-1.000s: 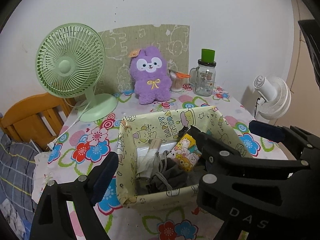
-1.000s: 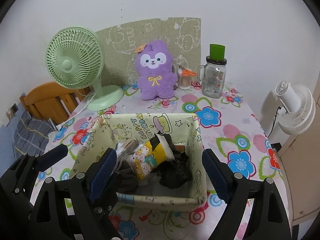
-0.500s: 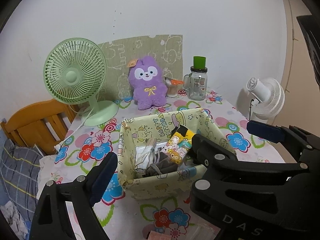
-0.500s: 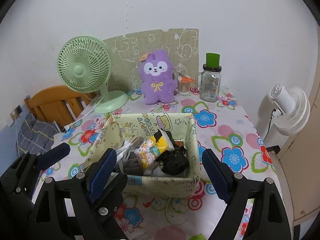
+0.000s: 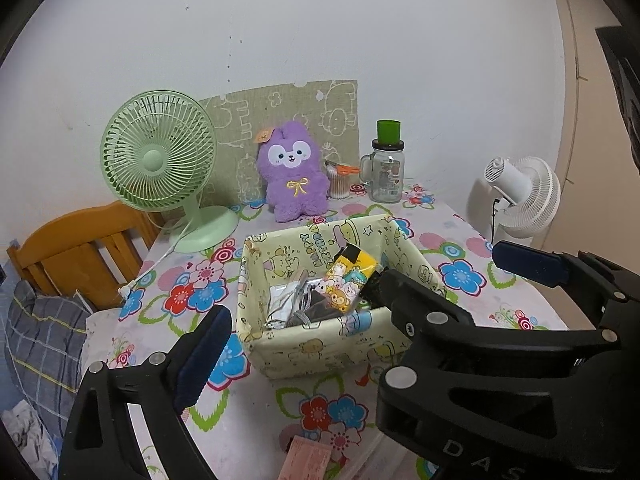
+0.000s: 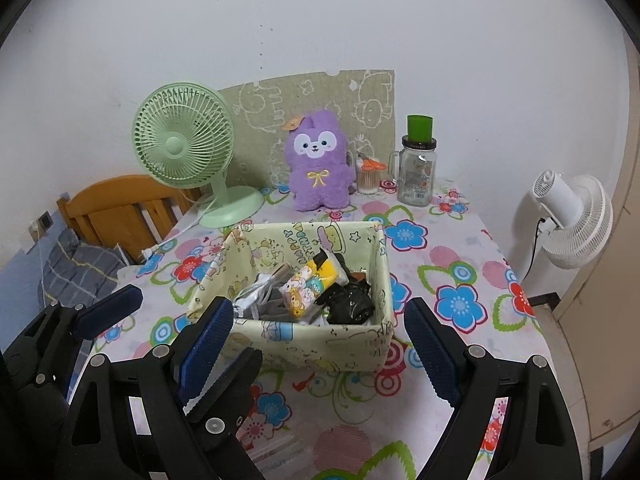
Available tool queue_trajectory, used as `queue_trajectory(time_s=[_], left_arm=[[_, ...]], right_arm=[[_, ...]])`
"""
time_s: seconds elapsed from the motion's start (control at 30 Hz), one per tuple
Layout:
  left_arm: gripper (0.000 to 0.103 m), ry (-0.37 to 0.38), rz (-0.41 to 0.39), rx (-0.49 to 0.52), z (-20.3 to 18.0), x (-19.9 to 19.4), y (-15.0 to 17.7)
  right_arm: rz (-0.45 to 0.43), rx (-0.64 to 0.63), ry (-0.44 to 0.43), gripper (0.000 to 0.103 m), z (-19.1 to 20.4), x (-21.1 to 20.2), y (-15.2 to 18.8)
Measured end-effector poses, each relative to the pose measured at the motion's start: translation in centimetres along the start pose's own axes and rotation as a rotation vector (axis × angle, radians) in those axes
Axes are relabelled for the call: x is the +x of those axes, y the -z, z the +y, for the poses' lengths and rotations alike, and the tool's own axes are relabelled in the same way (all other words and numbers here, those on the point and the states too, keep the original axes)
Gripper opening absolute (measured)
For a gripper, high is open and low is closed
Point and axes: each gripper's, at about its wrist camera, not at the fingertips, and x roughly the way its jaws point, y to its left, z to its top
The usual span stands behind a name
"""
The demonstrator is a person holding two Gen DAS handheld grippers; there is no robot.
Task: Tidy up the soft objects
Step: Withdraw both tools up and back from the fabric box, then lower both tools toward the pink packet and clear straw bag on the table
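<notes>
Your left gripper (image 5: 360, 312) hangs above the near part of the table (image 5: 472, 280) with its jaws wide and nothing between the pads; they have just been opening a little further. Your right gripper (image 6: 320, 344) is spread wide too and holds nothing. In the right wrist view its blue pads sit in front of the near wall of the fabric box (image 6: 320, 344), apart from it. The left gripper shows at the lower left of that view.

The fabric box (image 5: 320, 350) stands in the middle of the flowered tablecloth. Inside it lie the soft things: a yellow cartoon pouch (image 6: 310, 286) leaning across the middle, a black bundle (image 6: 350, 306) to its right, and a grey and silver heap with a cord (image 6: 260, 302) to its left. All of them sit below or at the rim.

Behind the box, against the wall, a purple plush toy (image 6: 318, 164) sits upright. A green desk fan (image 6: 184, 152) stands to its left, a cup of cotton swabs (image 6: 368, 178) and a glass jar with a green lid (image 6: 418, 168) to its right. A white fan (image 6: 568, 220) stands off the table's right side, and a wooden chair (image 6: 116, 208) with a plaid cloth (image 6: 76, 268) is on the left. A pink thing (image 5: 306, 460) lies at the table's near edge; you cannot tell what it is.
</notes>
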Motion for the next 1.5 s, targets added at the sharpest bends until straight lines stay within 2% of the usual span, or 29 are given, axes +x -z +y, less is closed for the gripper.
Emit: queue_trajectory(time_s=[0.13,0.77,1.5], left_arm=[[0.099,-0.002,-0.002,-0.002,-0.1,-0.5,0.4],[0.100,-0.012,0.013,-0.033,0.0,-2.4,2.9],[0.100,0.001,0.044,-0.024,0.9,-1.4,7.0]], right_arm=[[-0.006,0.002,-0.003,0.089,0.0,-0.8,0.5],[-0.001,-0.001,-0.013,0.089,0.4,-2.8,3.2],[0.027,0.017,-0.002,0.089,0.8,-1.8,7.3]])
